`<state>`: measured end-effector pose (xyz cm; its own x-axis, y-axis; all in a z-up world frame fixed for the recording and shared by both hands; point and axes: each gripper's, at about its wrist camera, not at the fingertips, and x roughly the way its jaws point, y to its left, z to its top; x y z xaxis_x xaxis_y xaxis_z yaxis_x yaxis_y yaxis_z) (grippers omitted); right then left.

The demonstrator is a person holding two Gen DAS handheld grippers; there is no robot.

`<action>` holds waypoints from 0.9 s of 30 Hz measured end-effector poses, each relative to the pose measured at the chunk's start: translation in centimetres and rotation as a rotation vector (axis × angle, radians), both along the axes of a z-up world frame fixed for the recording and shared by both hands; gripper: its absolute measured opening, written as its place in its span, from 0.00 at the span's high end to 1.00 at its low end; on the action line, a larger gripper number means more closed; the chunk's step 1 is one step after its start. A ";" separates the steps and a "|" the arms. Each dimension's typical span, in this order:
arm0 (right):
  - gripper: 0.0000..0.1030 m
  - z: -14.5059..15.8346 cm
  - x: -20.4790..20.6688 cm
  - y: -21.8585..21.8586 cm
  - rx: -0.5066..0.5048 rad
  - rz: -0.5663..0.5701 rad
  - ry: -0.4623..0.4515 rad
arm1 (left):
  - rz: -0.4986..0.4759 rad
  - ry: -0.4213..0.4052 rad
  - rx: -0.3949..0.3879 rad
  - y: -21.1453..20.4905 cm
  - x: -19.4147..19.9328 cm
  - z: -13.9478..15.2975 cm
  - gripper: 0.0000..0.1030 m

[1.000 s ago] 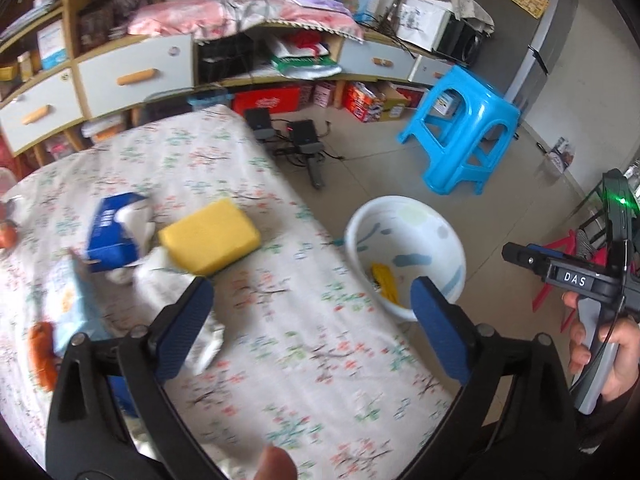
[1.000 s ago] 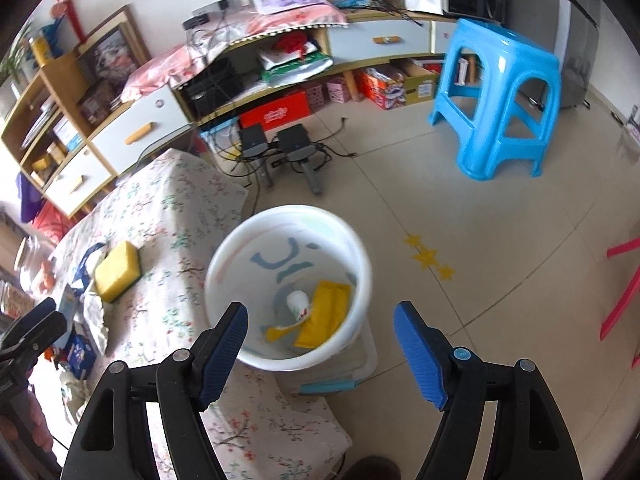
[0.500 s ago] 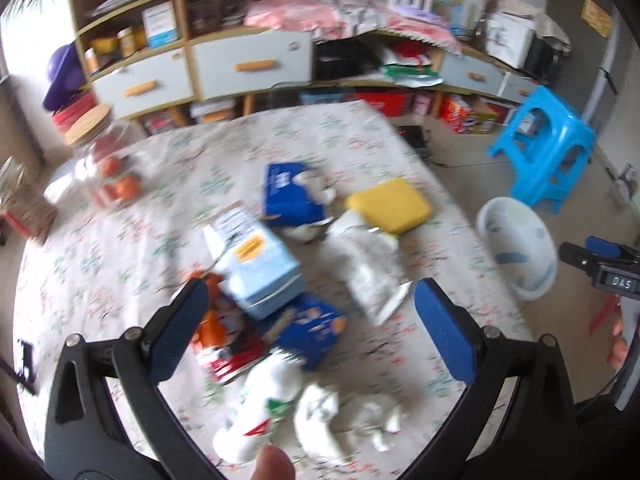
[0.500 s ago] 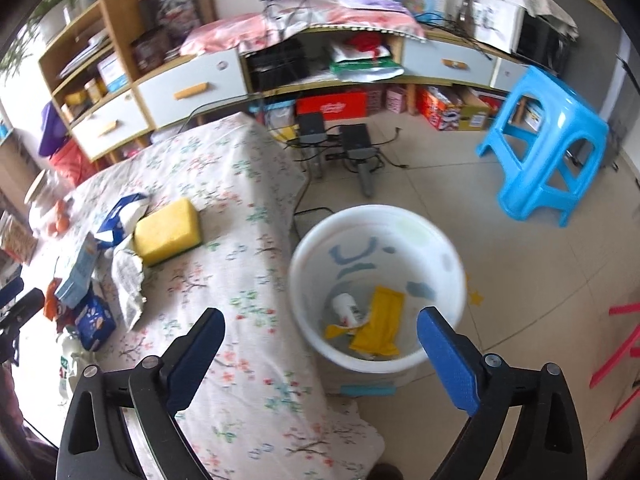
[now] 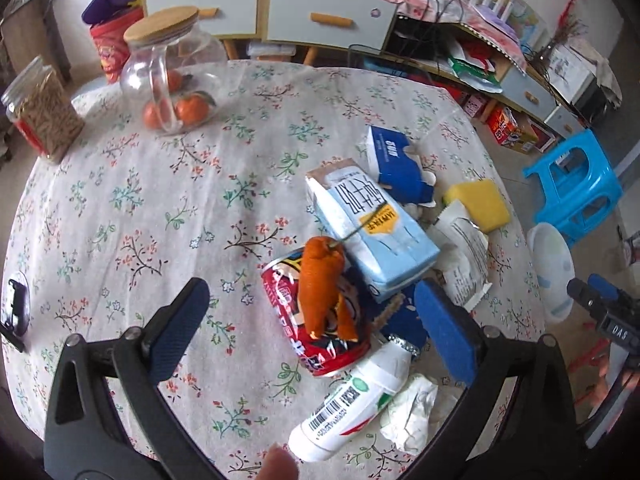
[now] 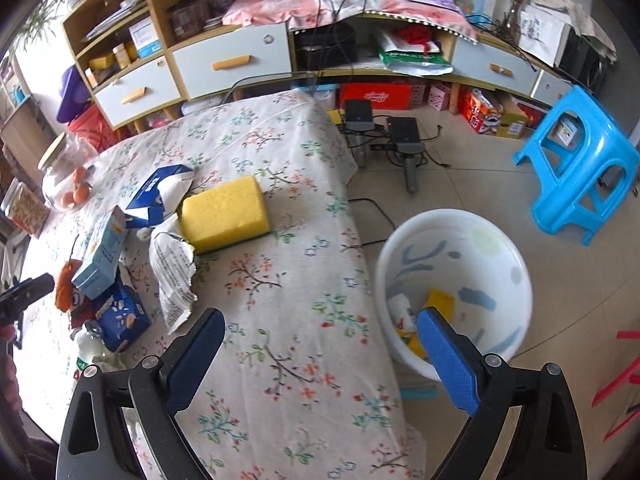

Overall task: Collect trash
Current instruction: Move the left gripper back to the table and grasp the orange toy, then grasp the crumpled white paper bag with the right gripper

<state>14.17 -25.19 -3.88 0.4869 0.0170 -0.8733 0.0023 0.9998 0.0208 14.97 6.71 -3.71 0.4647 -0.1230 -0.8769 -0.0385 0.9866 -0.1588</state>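
The pile of trash at the bench's point(image 5: 120, 208) edge overlaps so much that several pieces show only in part. A dark blue snack packet point(image 6: 120, 314) lies mostly under the pale blue carton point(image 5: 372, 236) and the red can point(image 5: 316, 320), and a strip of orange peel point(image 5: 322, 288) is draped over the can, covering its print. The white bottle point(image 5: 348, 408) is half behind the left hand-held gripper's point(image 5: 312, 332) frame, and the crumpled tissue point(image 5: 412, 412) beside it is partly cut off by the right-hand finger. What is printed on the torn white wrapper point(image 6: 174, 276) is too small to read. The yellow sponge point(image 6: 226, 212) lies clear of the heap, touching the wrapper's upper end, with an opened blue tissue pack point(image 6: 158, 192) just beside it.

On the floor next to the bench stands the white bin point(image 6: 456, 292); inside it a yellow scrap and a small white piece can be seen, partly hidden by the right hand-held gripper's finger.

The left hand-held gripper tilts steeply down over the can and peel, jaws wide apart, nothing between its pads. The right hand-held gripper point(image 6: 320, 356) also points steeply down, over the bench edge and the bin's rim, jaws wide and empty. In the left view only its nose and part of the hand show at the right margin.
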 end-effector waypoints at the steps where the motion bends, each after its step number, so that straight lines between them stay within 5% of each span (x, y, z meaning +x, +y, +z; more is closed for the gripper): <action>1: 0.05 -0.1 0.2 0.3 -0.001 0.002 0.003 | 0.006 0.002 -0.017 0.2 0.2 -0.1 0.03; 8: 0.05 -0.6 1.3 1.7 0.006 0.009 0.013 | 0.003 0.026 -0.094 0.5 1.2 -0.7 0.34; 18: 0.05 -1.1 2.5 4.7 0.036 0.044 0.028 | -0.017 0.062 -0.087 0.6 1.8 -1.8 0.73; 27: 0.05 -2.6 3.9 7.7 0.043 0.067 0.060 | -0.012 0.032 -0.139 1.9 0.5 -0.5 0.79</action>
